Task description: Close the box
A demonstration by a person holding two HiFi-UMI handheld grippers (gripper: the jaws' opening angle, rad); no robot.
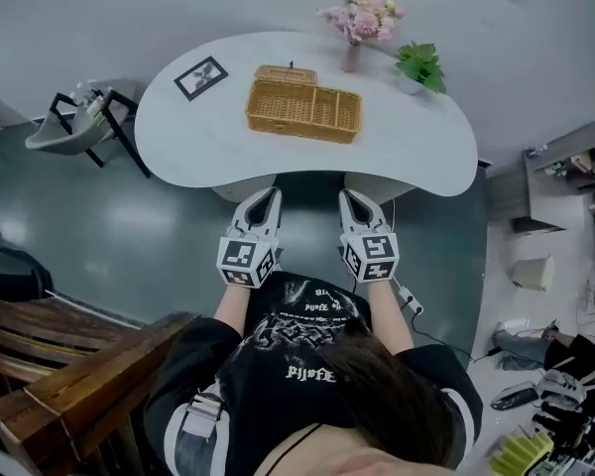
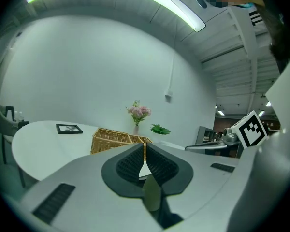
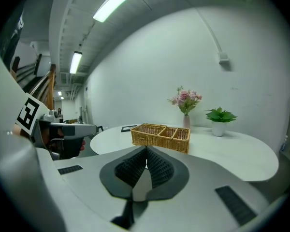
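Observation:
A woven wicker box (image 1: 302, 108) with divided compartments sits on the white table (image 1: 416, 152), toward its far middle. Its lid (image 1: 285, 74) stands raised over the back left part. Both grippers hang side by side off the table's near edge, close to the person's chest and well short of the box. The left gripper (image 1: 268, 194) is shut with nothing between its jaws, and so is the right gripper (image 1: 349, 196). Past the touching tips of the left gripper (image 2: 145, 146) the box (image 2: 117, 140) shows ahead. The right gripper (image 3: 146, 150) also faces the box (image 3: 161, 136).
A framed picture (image 1: 200, 77) lies on the table's far left. A vase of pink flowers (image 1: 357, 23) and a small potted plant (image 1: 419, 67) stand behind the box. A chair (image 1: 79, 127) is left of the table, wooden furniture (image 1: 59, 365) lower left, shelves (image 1: 565, 186) at right.

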